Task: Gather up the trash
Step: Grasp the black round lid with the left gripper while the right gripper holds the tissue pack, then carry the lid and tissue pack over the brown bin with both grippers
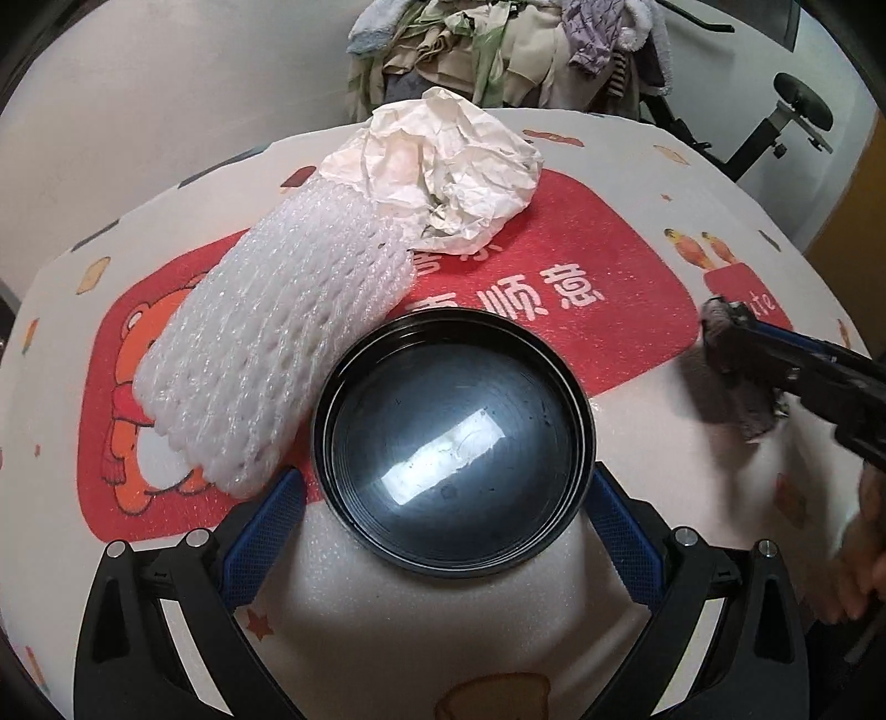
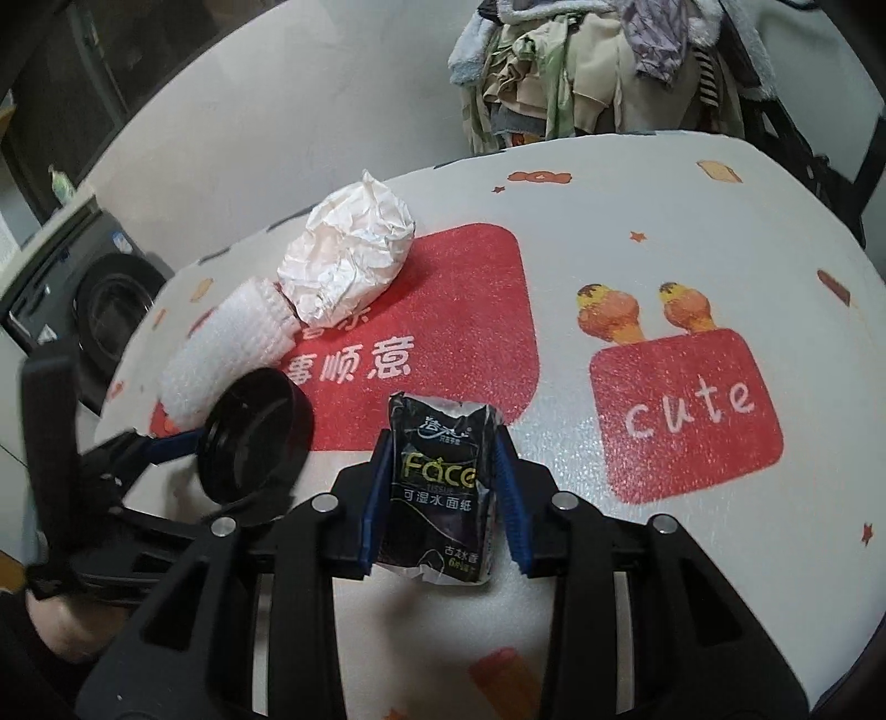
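The right gripper (image 2: pixel 443 437) is clenching a black tissue packet (image 2: pixel 434 493) between its blue pads, low over the printed foam table cover (image 2: pixel 637 221); from the left camera that packet is showing only as a grey blur. The left gripper (image 1: pixel 443 487) is standing spread wide around a glossy round black lid (image 1: pixel 451 443), not pressing it. Beside the lid a white foam net sleeve (image 1: pixel 260 354) is lying against crumpled white paper (image 1: pixel 443 177). Heaped clothes (image 1: pixel 509 50) are sitting behind, partly cut off.

Glossy black plastic lid (image 1: pixel 453 443); crumpled matt paper (image 1: pixel 443 177); white foam net sleeve (image 1: pixel 266 354); shiny tissue packet (image 2: pixel 437 487).
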{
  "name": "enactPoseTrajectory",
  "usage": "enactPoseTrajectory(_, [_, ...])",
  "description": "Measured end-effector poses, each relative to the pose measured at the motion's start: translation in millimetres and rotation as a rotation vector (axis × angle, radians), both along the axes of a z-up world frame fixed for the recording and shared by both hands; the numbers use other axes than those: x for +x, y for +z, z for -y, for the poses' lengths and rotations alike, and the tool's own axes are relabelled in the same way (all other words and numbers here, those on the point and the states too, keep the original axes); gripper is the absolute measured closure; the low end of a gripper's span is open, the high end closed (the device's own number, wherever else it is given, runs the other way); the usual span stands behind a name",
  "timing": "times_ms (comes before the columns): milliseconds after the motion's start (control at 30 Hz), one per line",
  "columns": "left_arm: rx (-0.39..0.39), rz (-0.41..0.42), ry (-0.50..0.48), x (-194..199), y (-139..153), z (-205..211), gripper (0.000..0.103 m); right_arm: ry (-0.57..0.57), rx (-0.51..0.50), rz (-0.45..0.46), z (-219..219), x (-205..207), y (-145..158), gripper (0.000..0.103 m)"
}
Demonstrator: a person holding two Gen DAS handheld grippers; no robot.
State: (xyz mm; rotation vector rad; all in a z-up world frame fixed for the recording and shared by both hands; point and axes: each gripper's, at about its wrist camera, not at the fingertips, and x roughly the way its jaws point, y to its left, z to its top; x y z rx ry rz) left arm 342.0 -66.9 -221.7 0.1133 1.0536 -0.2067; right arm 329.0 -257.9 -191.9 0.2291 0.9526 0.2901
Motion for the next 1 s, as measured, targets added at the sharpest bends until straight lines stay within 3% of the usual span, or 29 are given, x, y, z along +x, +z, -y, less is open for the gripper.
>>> enactPoseTrajectory(67, [0.007,0.016,-0.003,-7,3,0,0.018,0.001,0.018,0.006,1,-6,4,0.066])
enactPoseTrajectory(300, [-0.102,-0.029,-0.014,-32,12,-16,0.019,0.018,0.020,0.035,-2,-37,15,0.066])
enactPoseTrajectory(467, [-0.126,-0.007,-0.031,-72,26,-24,0.019,0.022,0.029,0.046,-5,-67,23,0.066])
enactPoseTrajectory(800, [-0.089,0.074,-0.135,-170,54,-27,0.019,0.063,0.018,0.053,-22,-128,33,0.066])
enactPoseTrajectory(1000, [-0.093,0.098,-0.153,-236,56,-40,0.019,0.114,0.001,0.078,-40,-170,44,0.066])
